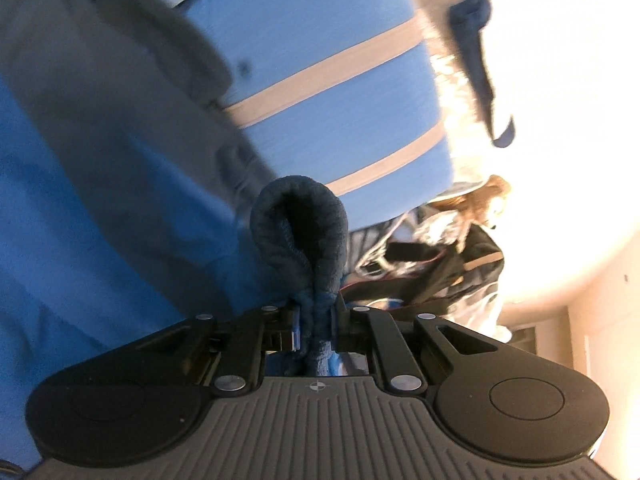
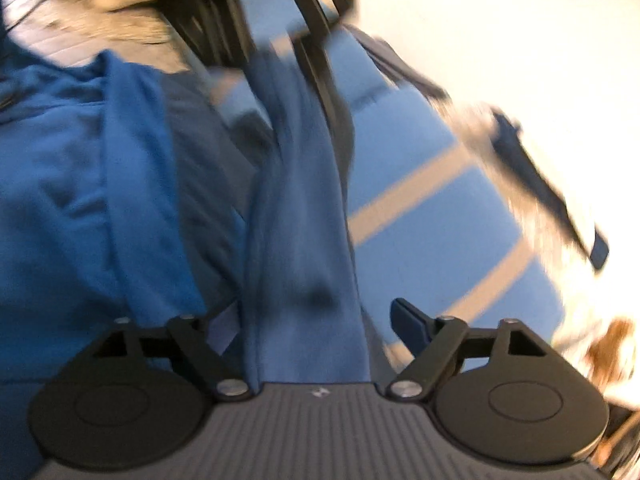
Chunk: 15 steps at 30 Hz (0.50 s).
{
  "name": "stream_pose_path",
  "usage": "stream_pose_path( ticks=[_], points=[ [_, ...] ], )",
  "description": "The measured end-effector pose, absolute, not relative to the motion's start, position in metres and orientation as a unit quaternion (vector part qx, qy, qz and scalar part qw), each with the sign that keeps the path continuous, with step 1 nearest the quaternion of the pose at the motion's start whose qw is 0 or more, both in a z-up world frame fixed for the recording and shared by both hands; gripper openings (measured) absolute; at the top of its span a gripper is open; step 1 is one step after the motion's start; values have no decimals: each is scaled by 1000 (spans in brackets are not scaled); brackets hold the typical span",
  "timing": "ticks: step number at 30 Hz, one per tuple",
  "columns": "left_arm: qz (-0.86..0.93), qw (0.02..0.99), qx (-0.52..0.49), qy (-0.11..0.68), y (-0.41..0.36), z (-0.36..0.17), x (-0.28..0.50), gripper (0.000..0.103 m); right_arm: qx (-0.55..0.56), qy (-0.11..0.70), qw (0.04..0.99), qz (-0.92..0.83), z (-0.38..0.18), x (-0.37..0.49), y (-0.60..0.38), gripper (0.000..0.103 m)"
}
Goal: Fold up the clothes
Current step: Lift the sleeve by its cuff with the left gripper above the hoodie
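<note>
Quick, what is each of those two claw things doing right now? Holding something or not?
Left gripper: jaws closed on a fold of dark blue fleece cloth.
Right gripper: jaws wide open; blue garment lies between them, not pinched.

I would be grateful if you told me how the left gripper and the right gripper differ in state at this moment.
The left gripper has its jaws shut on a fold of dark blue fleece cloth, which loops up beyond them. The right gripper has its jaws spread wide; a lighter blue garment runs between them, but they do not pinch it. The right wrist view is more blurred than the left. Both face the same blue surface with tan stripes.
</note>
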<state>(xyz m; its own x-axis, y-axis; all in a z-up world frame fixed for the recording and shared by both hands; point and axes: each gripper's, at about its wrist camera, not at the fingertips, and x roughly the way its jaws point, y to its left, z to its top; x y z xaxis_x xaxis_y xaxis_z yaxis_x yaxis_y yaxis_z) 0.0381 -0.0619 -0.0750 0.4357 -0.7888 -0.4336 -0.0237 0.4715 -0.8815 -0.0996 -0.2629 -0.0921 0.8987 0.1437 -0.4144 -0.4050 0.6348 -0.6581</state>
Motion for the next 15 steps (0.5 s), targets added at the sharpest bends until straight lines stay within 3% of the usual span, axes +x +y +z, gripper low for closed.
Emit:
stream_pose_path(
  ticks=[15],
  points=[
    [-301, 755, -439, 383, -38, 12, 27, 12, -304, 244, 917, 82, -117, -67, -307, 98]
  ],
)
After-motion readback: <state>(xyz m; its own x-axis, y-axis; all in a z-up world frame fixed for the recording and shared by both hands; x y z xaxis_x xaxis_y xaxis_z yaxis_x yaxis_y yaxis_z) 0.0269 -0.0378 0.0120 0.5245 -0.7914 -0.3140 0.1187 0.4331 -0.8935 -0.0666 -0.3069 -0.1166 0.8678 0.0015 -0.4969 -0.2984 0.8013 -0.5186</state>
